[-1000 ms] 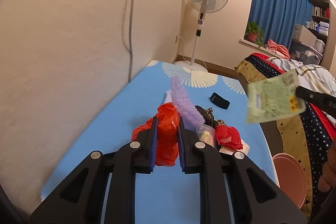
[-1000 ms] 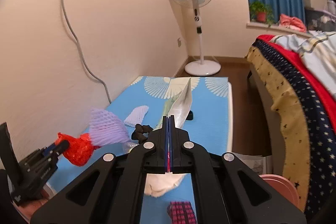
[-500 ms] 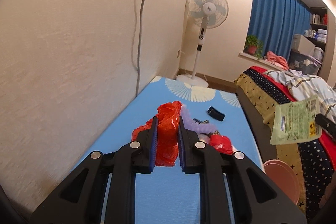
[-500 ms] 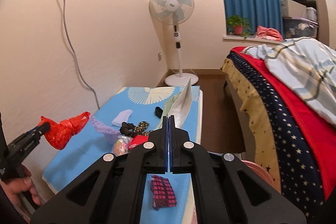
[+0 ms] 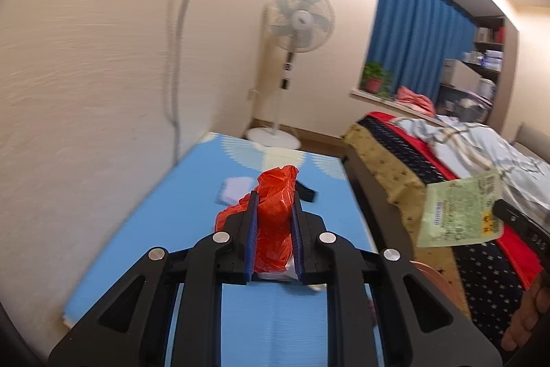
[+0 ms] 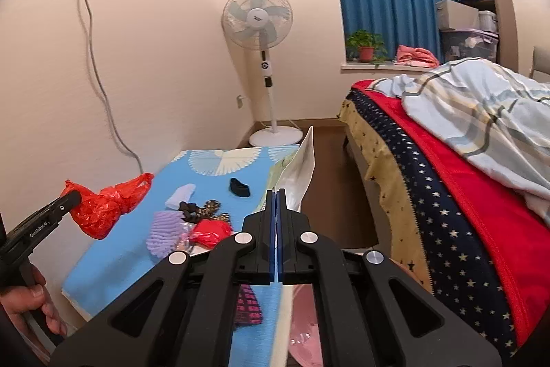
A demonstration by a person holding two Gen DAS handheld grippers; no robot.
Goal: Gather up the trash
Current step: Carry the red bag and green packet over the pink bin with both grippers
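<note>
Left gripper (image 5: 273, 212) jaws clenched on crumpled red plastic bag (image 5: 275, 219), held in air above blue mat (image 6: 113, 258) by wall. On mat, left to right: purple foam net (image 6: 164, 232), dark patterned cloth (image 6: 202, 208), red wad (image 6: 210, 232), black item (image 6: 239, 187); checked cloth (image 6: 248, 304) near front edge. Right gripper (image 6: 276, 208) jaws pressed tight on flat green-and-white wrapper (image 5: 460, 210), held up between mat and bed (image 6: 464, 195). Pink bin (image 6: 304, 329) below on floor.

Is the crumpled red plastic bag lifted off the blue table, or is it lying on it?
Lifted. The crumpled red plastic bag hangs clamped in the left tool, clear of the blue table.
</note>
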